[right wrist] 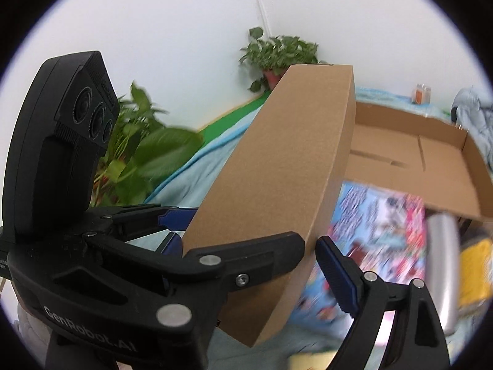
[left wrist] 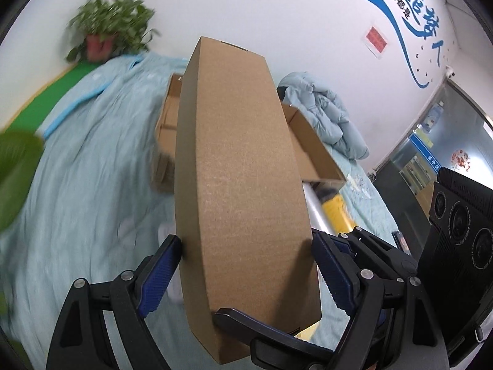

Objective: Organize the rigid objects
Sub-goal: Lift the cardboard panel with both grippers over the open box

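A long, closed brown cardboard box (left wrist: 240, 166) hangs tilted above the bed, its far end raised. My left gripper (left wrist: 246, 265) is shut on it, with a blue pad pressed on each long side near the near end. In the right wrist view the same box (right wrist: 277, 166) slants up to the right. My right gripper (right wrist: 311, 243) is shut on its lower edge, one black finger lying across the broad face and a blue pad on the other side. The left gripper (right wrist: 175, 226) clamps the box from the left.
An open flat cardboard box (right wrist: 416, 154) lies on the light blue bed sheet (left wrist: 86, 169) behind. Below are a colourful printed box (right wrist: 379, 225), a silver cylinder (right wrist: 443, 262) and a yellow item (right wrist: 474, 271). Potted plants (right wrist: 277, 52) stand by the wall; a crumpled quilt (left wrist: 323, 114) lies at right.
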{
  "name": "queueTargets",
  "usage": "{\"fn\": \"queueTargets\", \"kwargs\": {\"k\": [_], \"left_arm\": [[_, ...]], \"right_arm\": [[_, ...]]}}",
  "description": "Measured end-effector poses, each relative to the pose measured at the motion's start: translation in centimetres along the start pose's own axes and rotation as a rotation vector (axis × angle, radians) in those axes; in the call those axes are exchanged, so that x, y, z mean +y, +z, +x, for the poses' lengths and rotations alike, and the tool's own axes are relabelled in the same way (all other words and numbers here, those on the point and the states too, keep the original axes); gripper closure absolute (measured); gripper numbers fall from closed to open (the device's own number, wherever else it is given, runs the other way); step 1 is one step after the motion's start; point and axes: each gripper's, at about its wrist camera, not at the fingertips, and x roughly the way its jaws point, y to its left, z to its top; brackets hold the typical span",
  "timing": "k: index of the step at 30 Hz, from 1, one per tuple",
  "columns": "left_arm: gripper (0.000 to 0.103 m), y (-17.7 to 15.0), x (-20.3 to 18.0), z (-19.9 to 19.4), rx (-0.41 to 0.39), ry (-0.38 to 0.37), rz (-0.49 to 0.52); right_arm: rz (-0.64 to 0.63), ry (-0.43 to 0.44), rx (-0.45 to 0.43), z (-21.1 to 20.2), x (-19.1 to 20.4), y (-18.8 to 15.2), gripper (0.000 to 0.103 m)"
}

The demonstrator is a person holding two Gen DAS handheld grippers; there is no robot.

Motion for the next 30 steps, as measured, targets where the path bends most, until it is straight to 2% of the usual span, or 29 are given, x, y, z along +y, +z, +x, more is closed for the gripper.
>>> {"fn": "queueTargets", "kwargs": {"k": [4,13,20,26,30], "left_arm": [[0.019,4.2,-0.8,1.2,-0.025,-0.011,0.023],[0.019,14.0,-0.8,4.4,-0.055,-0.015,0.073],[0.018,20.8,1.4,8.4,-0.034,-0.004,0.052],[0.019,24.1,4.3,13.5,0.038,0.030,0.027],[0.021,23.6,5.7,16.6,0.080,0.049,0.014]], "right_arm": [[-0.006,-0.017,-0.026,0.4,-2.1,3.4,0.014],[-0.038,-0.044,-0.055,1.5,-5.5,8.7,0.014],[-0.053,-0.018,-0.035,4.1,-8.0,12.5,0.014],[-0.021,0.048,-0.008,7.5,-10.7,13.9,0.014],[0.014,0.068,0.029,9.6,-12.0,13.8,0.014]]}}
